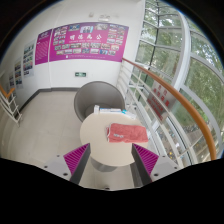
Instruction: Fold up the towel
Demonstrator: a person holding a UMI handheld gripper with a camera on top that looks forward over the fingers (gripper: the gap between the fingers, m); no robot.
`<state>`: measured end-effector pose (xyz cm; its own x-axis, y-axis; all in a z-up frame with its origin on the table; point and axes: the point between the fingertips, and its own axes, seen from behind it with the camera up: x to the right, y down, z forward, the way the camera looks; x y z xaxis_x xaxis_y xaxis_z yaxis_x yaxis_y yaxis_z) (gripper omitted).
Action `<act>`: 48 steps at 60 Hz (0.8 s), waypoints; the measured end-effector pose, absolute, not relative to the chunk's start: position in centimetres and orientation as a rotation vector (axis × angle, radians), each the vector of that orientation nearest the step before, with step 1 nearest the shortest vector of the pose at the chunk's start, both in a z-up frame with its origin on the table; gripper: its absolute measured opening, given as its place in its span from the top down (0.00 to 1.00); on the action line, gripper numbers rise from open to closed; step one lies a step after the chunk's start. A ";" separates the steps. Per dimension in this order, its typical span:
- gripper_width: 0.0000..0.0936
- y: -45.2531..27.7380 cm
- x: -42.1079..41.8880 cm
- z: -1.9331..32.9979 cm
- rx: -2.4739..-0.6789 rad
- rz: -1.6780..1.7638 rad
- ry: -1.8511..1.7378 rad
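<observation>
My gripper point(110, 160) is released and grasps nothing, its 2 fingers point(77, 154) spread wide with a clear gap between them. The towel point(128, 133), red and already folded into a rectangle, lies on the round white table point(100, 135) at about 1 o'clock, just ahead of my fingers. A grey chair point(98, 98) stands beyond the table at 12 o'clock, with a pink poster point(83, 42) on the far wall.

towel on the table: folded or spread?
Folded. The red towel lies as a small compact rectangle on the round white table, beyond the open gripper, whose fingers touch nothing. How many layers: cannot tell.
</observation>
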<state>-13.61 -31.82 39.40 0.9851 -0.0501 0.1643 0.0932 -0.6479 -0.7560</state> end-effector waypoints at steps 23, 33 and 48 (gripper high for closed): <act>0.08 -24.4 -9.3 21.9 -2.322 -0.119 -0.016; 0.08 -13.8 -8.8 13.3 -2.273 -0.095 -0.068; 0.09 0.2 -7.4 2.7 -2.266 -0.096 -0.144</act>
<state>-7.39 0.19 2.75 0.9905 0.0717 0.1175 0.1360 -0.6389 -0.7571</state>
